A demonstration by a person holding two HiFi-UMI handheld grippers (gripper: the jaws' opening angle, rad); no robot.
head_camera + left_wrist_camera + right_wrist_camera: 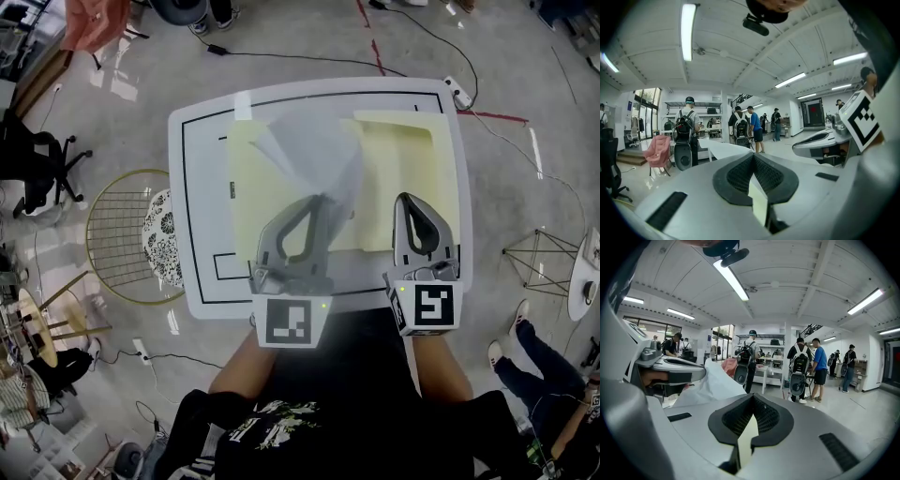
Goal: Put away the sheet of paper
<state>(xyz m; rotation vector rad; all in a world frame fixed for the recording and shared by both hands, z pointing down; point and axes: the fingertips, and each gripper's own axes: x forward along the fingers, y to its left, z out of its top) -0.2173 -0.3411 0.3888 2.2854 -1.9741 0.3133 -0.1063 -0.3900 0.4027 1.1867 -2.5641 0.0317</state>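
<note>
A pale yellow folder (398, 150) lies open on the white table (202, 131). A white, half-transparent sheet of paper (309, 155) stands up from the folder's middle, with my left gripper (316, 201) shut on its near edge. That edge shows as a pale strip (759, 201) between the closed pads of the left gripper (753, 157). My right gripper (405, 199) is shut on the near edge of the folder's right half, whose yellow edge (747, 439) runs between the right gripper's (752, 397) pads. The lifted sheet (710, 383) rises beside the left gripper (670, 369).
A gold wire chair (127, 234) stands close to the table's left side, with a black office chair (37, 159) further left. Cables and a power strip (459, 91) lie on the floor behind the table. Several people stand far off in the room (806, 366).
</note>
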